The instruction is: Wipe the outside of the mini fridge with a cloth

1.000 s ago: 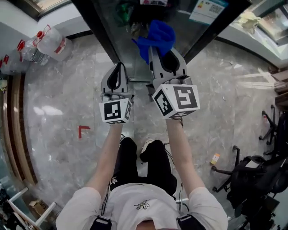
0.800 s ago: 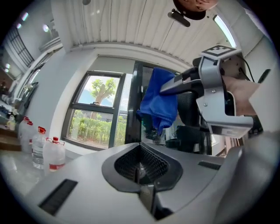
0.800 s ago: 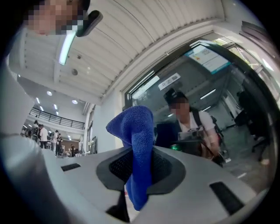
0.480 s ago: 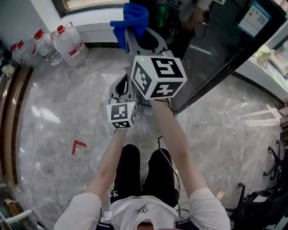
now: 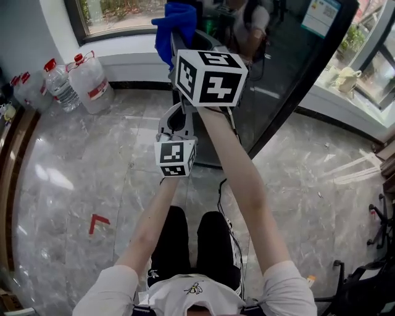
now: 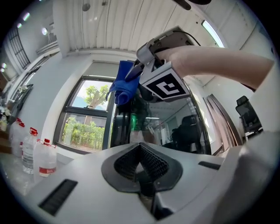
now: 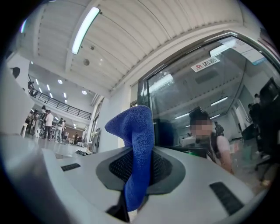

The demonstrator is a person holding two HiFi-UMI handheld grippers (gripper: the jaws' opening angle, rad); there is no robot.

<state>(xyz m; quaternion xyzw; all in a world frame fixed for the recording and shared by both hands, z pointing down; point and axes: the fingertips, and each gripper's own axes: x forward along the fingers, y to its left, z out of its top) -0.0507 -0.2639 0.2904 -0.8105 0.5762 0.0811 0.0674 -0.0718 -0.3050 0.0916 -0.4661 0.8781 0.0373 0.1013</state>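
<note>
**Blue microfibre cloth** [image 7: 136,140] [image 5: 177,24] [image 6: 124,86]: clamped between the jaws of the right claw [image 7: 140,162] [image 5: 184,42]. One tail hangs below the pads and a folded peak rises past the tips.

**Right claw:** raised high and closed on the cloth. Its marker cube [image 5: 208,77] faces the head camera.

**Dark glass-fronted fridge** [image 5: 290,74] [image 7: 183,109]: directly ahead of the right claw and to its right. The glossy door reflects a person. Whether the cloth touches the door cannot be told.

**Left claw** [image 6: 141,162] [image 5: 176,121]: below the right claw and nearer the body. Its jaws are together with nothing between them.

**White-and-blue label** [image 5: 320,15]: on the fridge, well to the right of the right claw.

**Clear plastic water jugs with red caps** [image 5: 89,80] [image 6: 44,159]: on the floor to the left of both claws, under a window [image 5: 117,12].

**Grey marble floor** [image 5: 68,166]: beneath both claws, with a red corner mark [image 5: 97,222] to the left of the left forearm.
</note>
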